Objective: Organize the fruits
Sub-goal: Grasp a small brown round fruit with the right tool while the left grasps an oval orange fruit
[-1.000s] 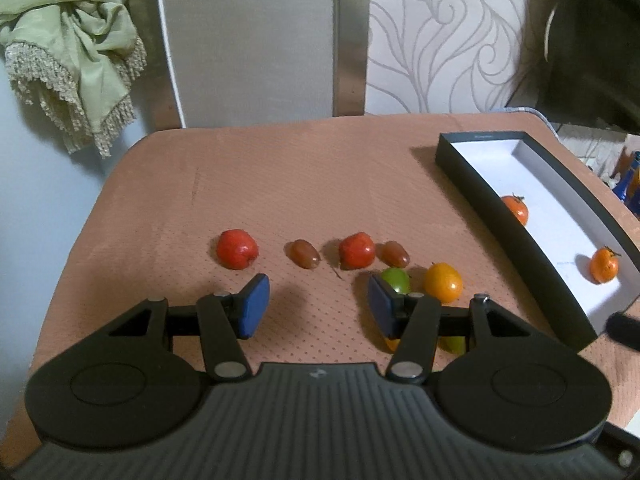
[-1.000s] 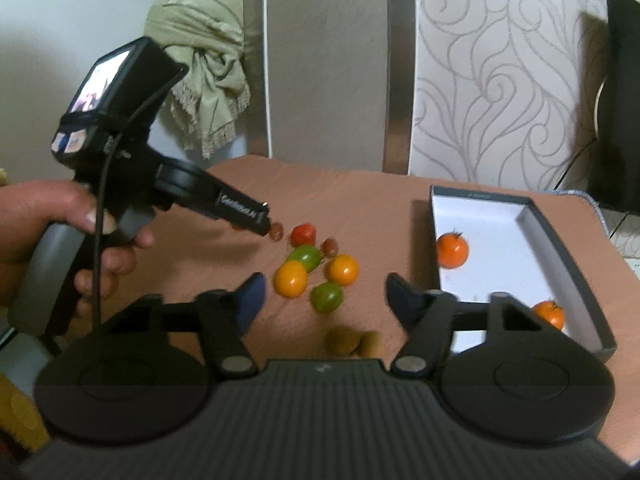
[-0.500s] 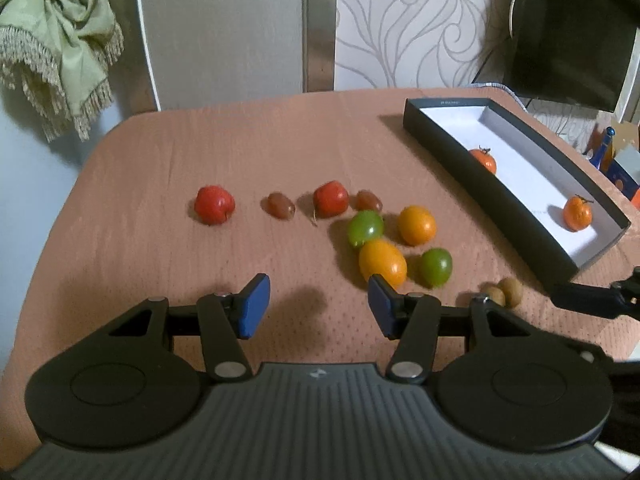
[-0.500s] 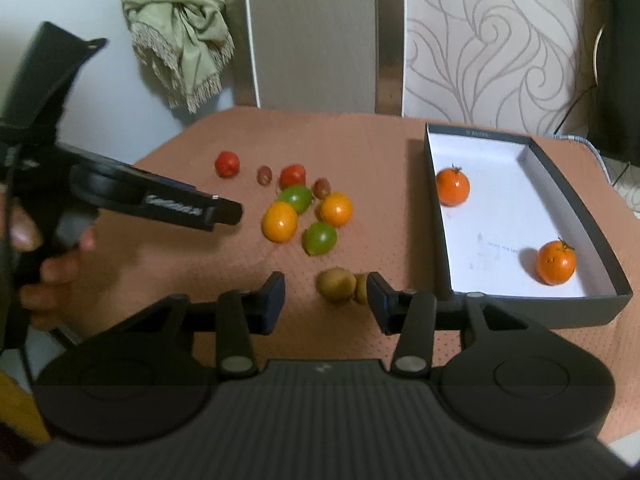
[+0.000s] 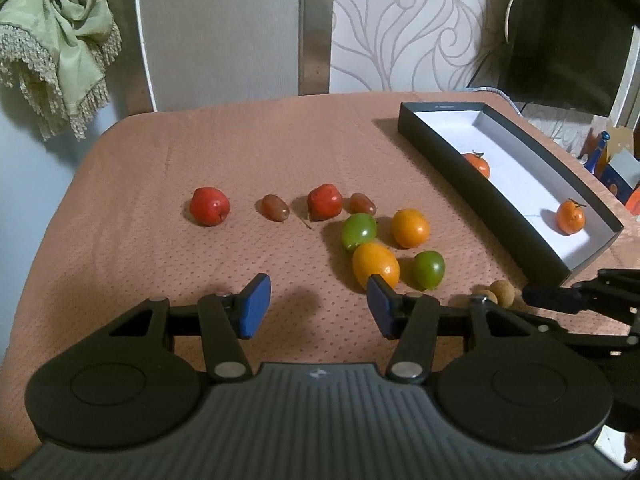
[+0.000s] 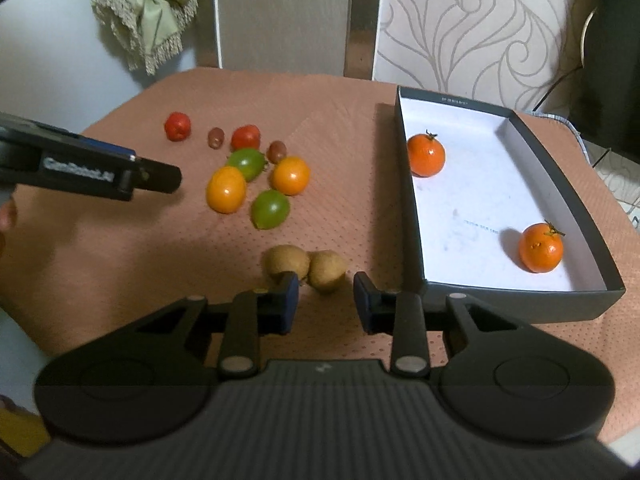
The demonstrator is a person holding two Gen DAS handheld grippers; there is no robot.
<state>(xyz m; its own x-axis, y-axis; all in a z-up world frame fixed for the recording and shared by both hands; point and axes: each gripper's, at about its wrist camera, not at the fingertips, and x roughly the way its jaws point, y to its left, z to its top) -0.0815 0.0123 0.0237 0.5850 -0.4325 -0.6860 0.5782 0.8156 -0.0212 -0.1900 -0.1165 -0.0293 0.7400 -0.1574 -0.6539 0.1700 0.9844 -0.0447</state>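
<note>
Loose fruit lies on the brown table cloth (image 5: 200, 264): two red fruits (image 5: 209, 206), two small brown ones (image 5: 275, 207), two green ones (image 6: 270, 209) and two orange ones (image 6: 225, 189). Two tan kiwis (image 6: 326, 271) lie just ahead of my right gripper (image 6: 326, 300). Its jaws are closing, with nothing pressed between them. My left gripper (image 5: 316, 306) hangs open over bare cloth, its right fingertip (image 5: 380, 300) in front of an orange fruit (image 5: 375, 265). A dark box (image 6: 520, 292) with a white floor holds two tangerines (image 6: 426, 155).
A green fringed cloth (image 5: 56, 36) hangs at the back left by a grey panel. Patterned wallpaper and a dark screen (image 5: 568, 36) stand behind the box. A person's hand (image 6: 6, 216) shows at the left edge of the right wrist view.
My right gripper has sunk toward the two kiwis and its jaws have narrowed. My left gripper drew back from the fruit early on, then held still.
</note>
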